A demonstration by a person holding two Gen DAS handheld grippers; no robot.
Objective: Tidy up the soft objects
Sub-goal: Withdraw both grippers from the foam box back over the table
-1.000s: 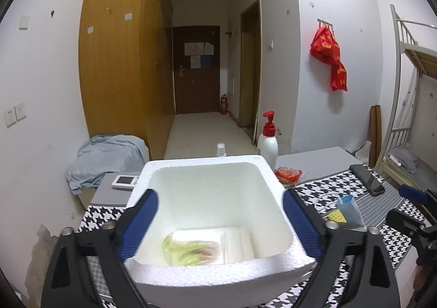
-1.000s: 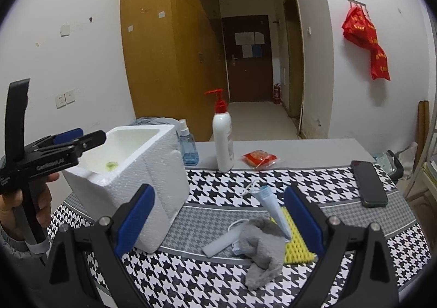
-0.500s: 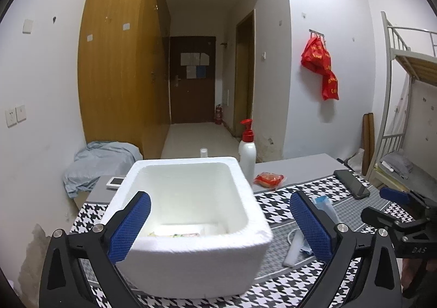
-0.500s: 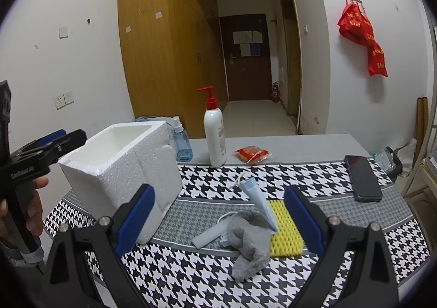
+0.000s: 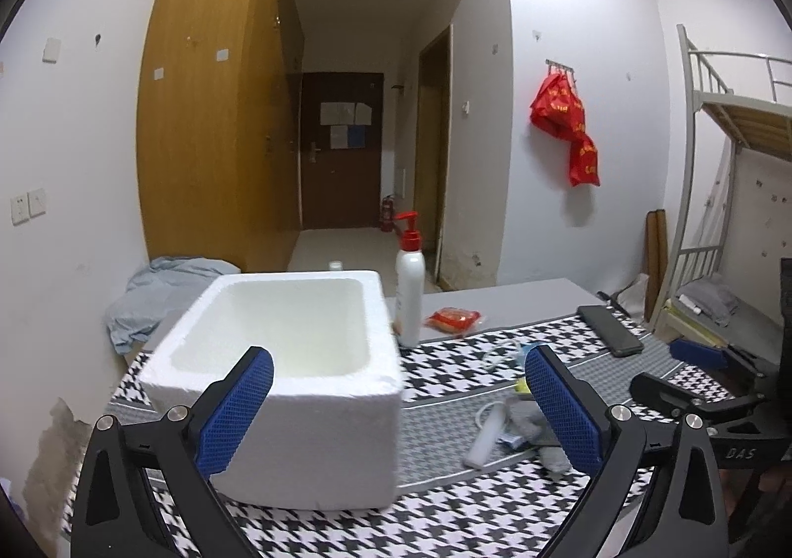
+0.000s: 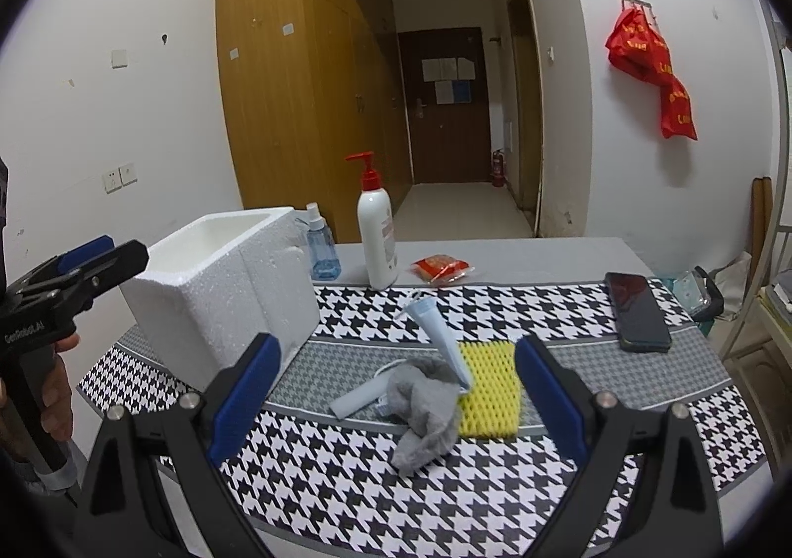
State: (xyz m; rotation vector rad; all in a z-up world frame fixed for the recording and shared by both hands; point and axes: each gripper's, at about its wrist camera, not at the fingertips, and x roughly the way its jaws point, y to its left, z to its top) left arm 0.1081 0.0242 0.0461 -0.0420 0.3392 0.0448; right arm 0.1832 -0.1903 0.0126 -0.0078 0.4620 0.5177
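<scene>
Since a second earlier, you had drawn your left hand-held gripper (image 5: 398, 402) back and away from the white foam box (image 5: 292, 375), so the box's inside floor, and the packet that had shown on it, no longer appeared, only its walls and rim. Your left hand-held gripper hung spread wide and held nothing, its blue pads (image 5: 235, 414) framing the near right corner of the box. Your right hand-held gripper (image 6: 396, 397) was also spread wide and empty, poised above the near part of the houndstooth-covered counter (image 6: 500, 498). Between its pads in the right wrist view lay the crumpled grey cloth (image 6: 425, 409), just beside and touching the yellow foam net (image 6: 490, 389) on its right. A pale blue tube (image 6: 443, 340) leaned across the cloth and the net's left edge, and a white cylindrical piece (image 6: 359, 399) stuck out from under the cloth toward the box. The foam box stood at the left of the counter, well apart from that pile. Behind it stood a small blue spray bottle (image 6: 321, 251) and a white pump bottle (image 6: 376, 236) with a red top, with a red packet (image 6: 440, 268) near it. A black phone (image 6: 638, 318) lay at the counter's right side.
</scene>
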